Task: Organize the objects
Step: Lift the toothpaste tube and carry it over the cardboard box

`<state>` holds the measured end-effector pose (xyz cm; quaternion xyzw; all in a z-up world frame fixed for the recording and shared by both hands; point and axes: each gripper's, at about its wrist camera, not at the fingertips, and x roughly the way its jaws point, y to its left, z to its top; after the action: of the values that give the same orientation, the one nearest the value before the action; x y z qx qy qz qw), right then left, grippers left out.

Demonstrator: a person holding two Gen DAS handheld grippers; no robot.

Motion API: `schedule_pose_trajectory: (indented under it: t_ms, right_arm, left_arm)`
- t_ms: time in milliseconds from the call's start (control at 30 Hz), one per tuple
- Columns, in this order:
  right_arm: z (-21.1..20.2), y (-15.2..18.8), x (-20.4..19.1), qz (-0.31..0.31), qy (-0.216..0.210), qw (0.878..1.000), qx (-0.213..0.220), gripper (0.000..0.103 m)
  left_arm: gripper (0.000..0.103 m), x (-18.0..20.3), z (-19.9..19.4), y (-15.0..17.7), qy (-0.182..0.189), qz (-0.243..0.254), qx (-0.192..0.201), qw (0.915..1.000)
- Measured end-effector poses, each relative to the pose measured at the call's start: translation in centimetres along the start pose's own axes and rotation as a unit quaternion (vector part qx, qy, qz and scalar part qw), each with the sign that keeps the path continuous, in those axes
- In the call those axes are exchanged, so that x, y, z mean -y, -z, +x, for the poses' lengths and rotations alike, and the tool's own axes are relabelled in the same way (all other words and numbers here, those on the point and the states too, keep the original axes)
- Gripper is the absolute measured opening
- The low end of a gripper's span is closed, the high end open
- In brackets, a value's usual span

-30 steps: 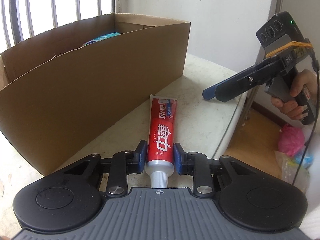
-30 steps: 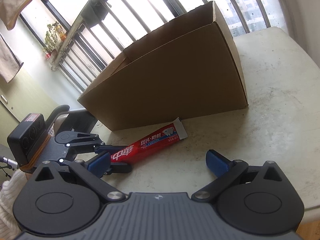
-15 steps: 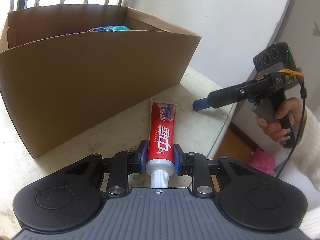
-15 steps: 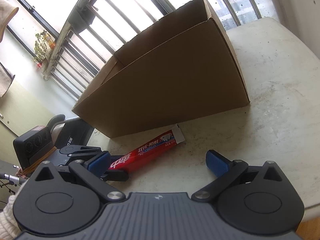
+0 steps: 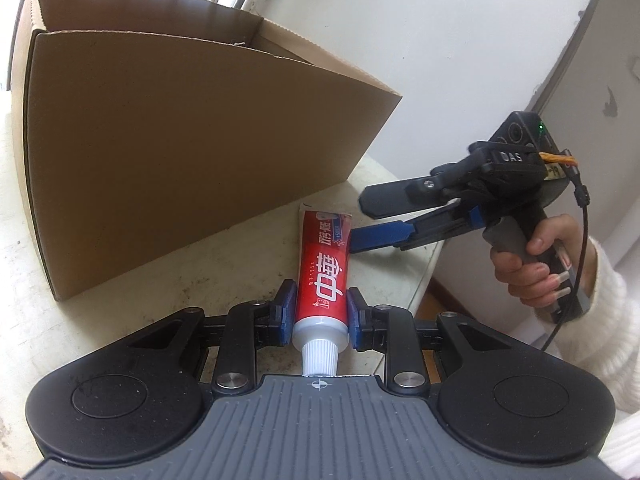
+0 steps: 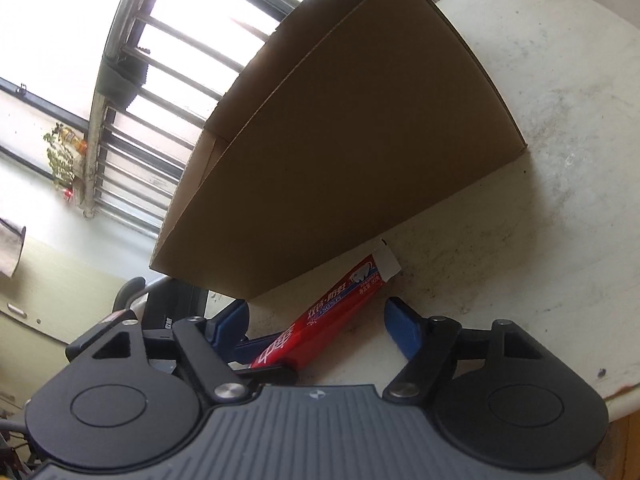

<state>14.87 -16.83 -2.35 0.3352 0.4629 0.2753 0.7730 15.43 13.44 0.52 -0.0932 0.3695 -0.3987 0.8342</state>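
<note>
Red toothpaste tube (image 5: 326, 276) lies on the tabletop (image 6: 540, 200) beside the cardboard box (image 5: 168, 152), its cap end clamped by the left tongs (image 5: 319, 312), while the right tongs (image 6: 320, 320) close around its tail, so both should lift level together.

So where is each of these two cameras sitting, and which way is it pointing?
Left wrist view: sits on the left hand-held gripper, looking forward and down along its fingers at the toothpaste tube it clamps near the cap; the person's right hand shows.
Right wrist view: sits on the right hand-held gripper, facing the cardboard box; its jaws are closing around the tube's middle, not yet touching it. No body part clearly shows.
Shared: tube, box, pale table, and each other's gripper.
</note>
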Motion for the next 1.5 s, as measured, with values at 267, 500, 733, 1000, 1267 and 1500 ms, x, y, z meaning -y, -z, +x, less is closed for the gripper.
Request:
schedule_pose_trajectory:
  t_ms: [267,500,733,1000,1267,1500]
  right_arm:
    - [1.2,0.1,1.2,0.040,0.023,0.998,0.036,0.024]
    - [1.3,0.5,1.1,0.022,0.022,0.999,0.043,0.022]
    - [1.2,1.1,1.7,0.008,0.003,0.998,0.056,0.022]
    - [0.9,2.0,1.7,-0.011,-0.002,0.997,0.074,0.022]
    - [-0.4,3.0,1.4,-0.039,-0.018,0.995,0.086,0.022]
    - [-3.3,4.6,-1.3,-0.094,-0.046,0.988,0.117,0.016]
  left_arm:
    - [0.025,1.6,0.0,0.0,-0.025,0.047,-0.002,0.9986]
    - [0.026,2.7,0.5,-0.1,-0.048,0.082,-0.010,0.9954]
    - [0.026,3.3,0.4,-0.1,-0.062,0.099,-0.018,0.9930]
    - [0.026,5.5,1.7,-0.9,-0.105,0.150,-0.050,0.9817]
    - [0.026,7.1,1.4,-0.4,-0.125,0.179,-0.060,0.9741]
    - [0.026,9.8,0.8,-0.4,-0.143,0.215,-0.050,0.9649]
